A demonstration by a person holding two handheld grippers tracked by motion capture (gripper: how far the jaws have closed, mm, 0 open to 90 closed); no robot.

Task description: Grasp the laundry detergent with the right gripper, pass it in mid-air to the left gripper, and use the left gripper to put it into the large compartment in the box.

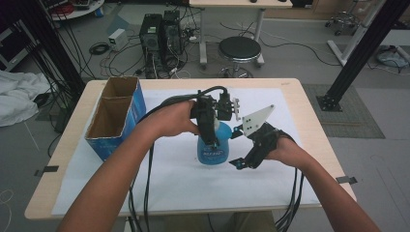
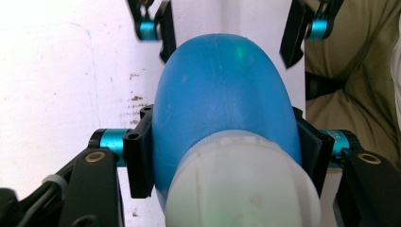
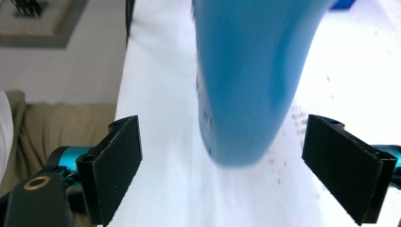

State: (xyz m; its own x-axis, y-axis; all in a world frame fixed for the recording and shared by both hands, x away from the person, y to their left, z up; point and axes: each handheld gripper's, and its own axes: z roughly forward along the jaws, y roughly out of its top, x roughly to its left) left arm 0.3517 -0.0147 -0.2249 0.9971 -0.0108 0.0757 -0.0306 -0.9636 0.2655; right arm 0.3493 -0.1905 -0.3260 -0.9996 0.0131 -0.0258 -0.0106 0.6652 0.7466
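A blue plastic bottle (image 1: 213,151) with a white cap stands at the middle of the white sheet. My left gripper (image 1: 211,136) comes down over it from above and is shut on it. In the left gripper view its pads (image 2: 140,163) press both sides of the bottle (image 2: 222,90) just below the white cap. My right gripper (image 1: 236,147) sits just right of the bottle, open. In the right gripper view its fingers (image 3: 118,165) stand wide on either side of the bottle (image 3: 250,71), clear of it.
An open blue cardboard box (image 1: 116,118) stands at the table's left side. A white sheet (image 1: 183,186) covers most of the wooden table (image 1: 309,121). Cables trail from both grippers over the near edge. A stool (image 1: 239,50) and computer towers stand beyond the table.
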